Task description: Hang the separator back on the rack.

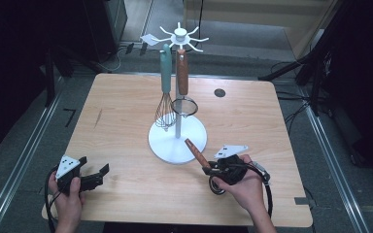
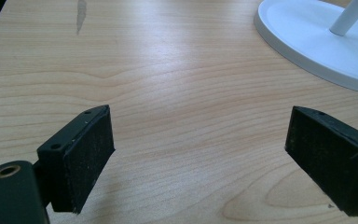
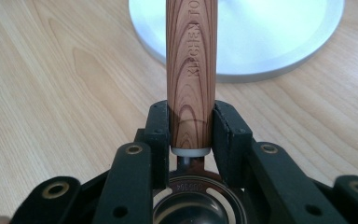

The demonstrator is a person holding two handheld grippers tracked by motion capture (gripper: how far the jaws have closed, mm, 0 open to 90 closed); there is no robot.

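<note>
Clamped on the wood-grain handle (image 3: 189,84) of a utensil, the right gripper (image 1: 209,170) holds it just above the table (image 1: 126,111), tip angled toward the white rack base (image 1: 170,145). Left gripper (image 1: 94,175) jaws stand spread and empty at the near left. The grip sits at the handle's bowl end, so the utensil could pivot or knock the hanging whisk (image 1: 165,114) and strainer (image 1: 184,106) when lifted to a hook.
</note>
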